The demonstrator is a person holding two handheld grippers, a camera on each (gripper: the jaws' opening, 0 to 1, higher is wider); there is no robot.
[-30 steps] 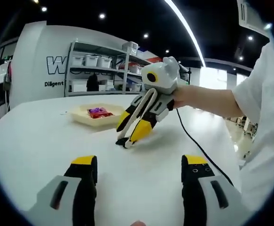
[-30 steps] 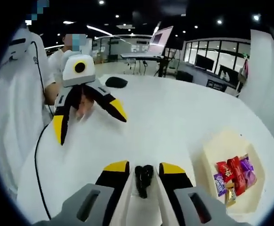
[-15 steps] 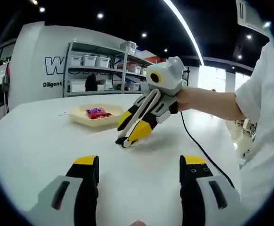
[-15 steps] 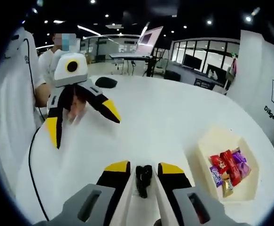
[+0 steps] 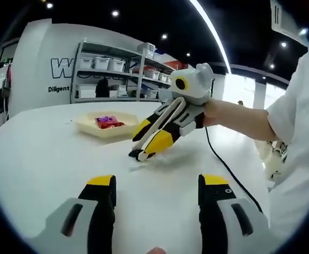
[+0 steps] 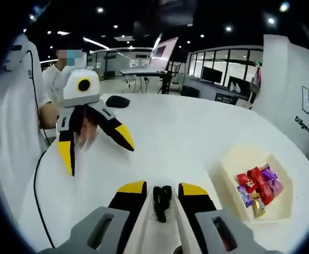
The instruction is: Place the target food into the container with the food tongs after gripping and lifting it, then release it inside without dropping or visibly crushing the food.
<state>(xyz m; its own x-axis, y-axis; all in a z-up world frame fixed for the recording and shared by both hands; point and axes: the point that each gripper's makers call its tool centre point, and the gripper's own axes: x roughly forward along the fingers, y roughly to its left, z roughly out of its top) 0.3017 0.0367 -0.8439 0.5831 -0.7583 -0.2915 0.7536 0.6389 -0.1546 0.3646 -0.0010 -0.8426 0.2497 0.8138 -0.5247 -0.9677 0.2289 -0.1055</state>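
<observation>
Right gripper (image 6: 160, 191), bottom centre of the right gripper view, has its jaws pressed in on the dark handles of the food tongs (image 6: 161, 201), which poke forward between the yellow tips. In the left gripper view the same gripper reaches in from the right, angled down, the tongs' tip (image 5: 137, 154) low over the white surface (image 5: 48, 159), touching or just above, I cannot tell. That slant looks like a carrying pose, tool pointed toward the goods. The left gripper (image 5: 157, 182) sits spread wide at the bottom of its own view, nothing between the jaws; it reads as standing by. The target food, wrapped sweets (image 6: 259, 185) in red and purple, lies piled in the cream tray (image 6: 229, 168) at the lower right of the right gripper view, well apart from the tongs. My call: approach stage, nothing gripped yet.
</observation>
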